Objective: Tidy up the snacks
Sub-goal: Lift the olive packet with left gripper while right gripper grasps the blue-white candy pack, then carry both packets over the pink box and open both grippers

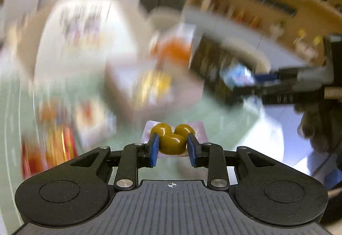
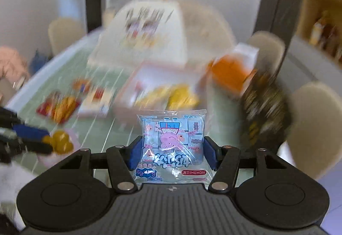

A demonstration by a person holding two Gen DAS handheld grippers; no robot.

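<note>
My left gripper (image 1: 173, 143) is shut on a clear packet of yellow-brown sweets (image 1: 171, 142) and holds it above the green table. The same packet (image 2: 61, 142) and left gripper (image 2: 46, 140) show at the left of the right wrist view. My right gripper (image 2: 171, 149) is shut on a light-blue cartoon-pig candy packet (image 2: 171, 143), held in the air. That packet (image 1: 236, 75) and the right gripper (image 1: 252, 83) show at the right of the left wrist view. A pale open box (image 2: 158, 89) with yellow snacks in it lies ahead, blurred.
Both views are motion-blurred. On the green table (image 2: 102, 128) lie red and orange snack packets (image 2: 58, 106), a white packet (image 2: 96, 101), an orange bag (image 2: 230, 72), a dark bag (image 2: 265, 104) and a large white bag (image 2: 147, 27). Beige chairs (image 2: 316, 123) stand around.
</note>
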